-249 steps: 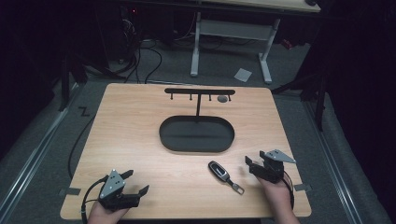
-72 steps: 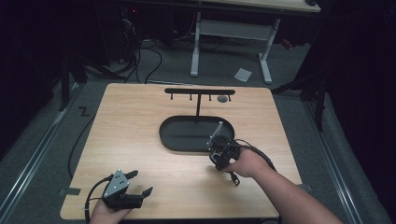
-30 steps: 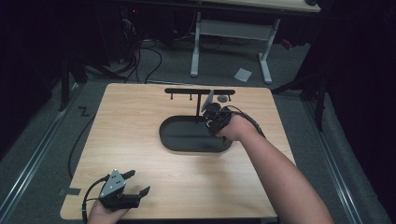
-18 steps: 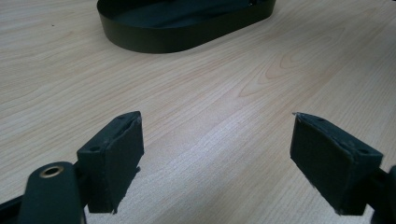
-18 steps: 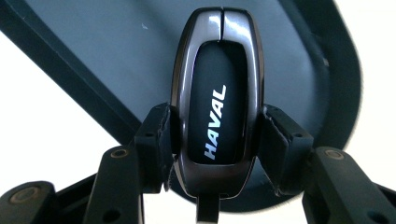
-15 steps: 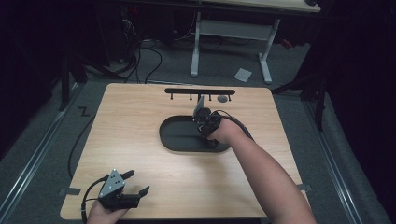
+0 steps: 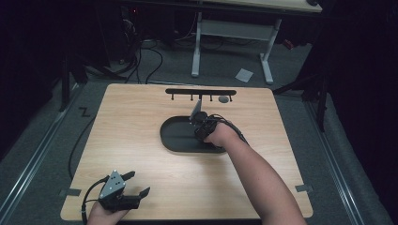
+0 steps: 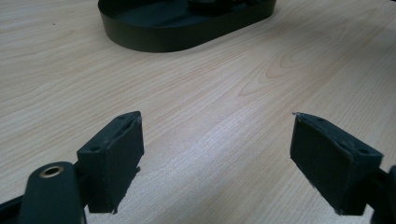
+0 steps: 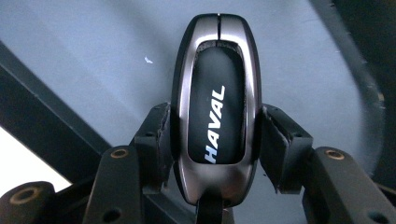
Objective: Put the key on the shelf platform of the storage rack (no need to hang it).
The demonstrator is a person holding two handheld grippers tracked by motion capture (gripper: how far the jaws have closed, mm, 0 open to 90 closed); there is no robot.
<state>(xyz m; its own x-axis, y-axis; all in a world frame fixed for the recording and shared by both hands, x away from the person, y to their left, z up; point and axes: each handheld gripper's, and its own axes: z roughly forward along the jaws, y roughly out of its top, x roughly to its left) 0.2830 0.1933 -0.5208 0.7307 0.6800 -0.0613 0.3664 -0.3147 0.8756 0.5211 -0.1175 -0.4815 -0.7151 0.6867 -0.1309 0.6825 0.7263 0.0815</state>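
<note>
Spread fingers (image 8: 116, 154) — bare table (image 8: 224, 93), tray (image 8: 154, 32) beyond

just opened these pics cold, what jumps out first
The car key fob marked HAVAL, clamped between the jaws of the right gripper, fills the middle of the right gripper view. From above, that gripper hangs over the black oval tray at the table's centre. The left gripper sits open at the near left corner of the wooden table, holding nothing.
</note>
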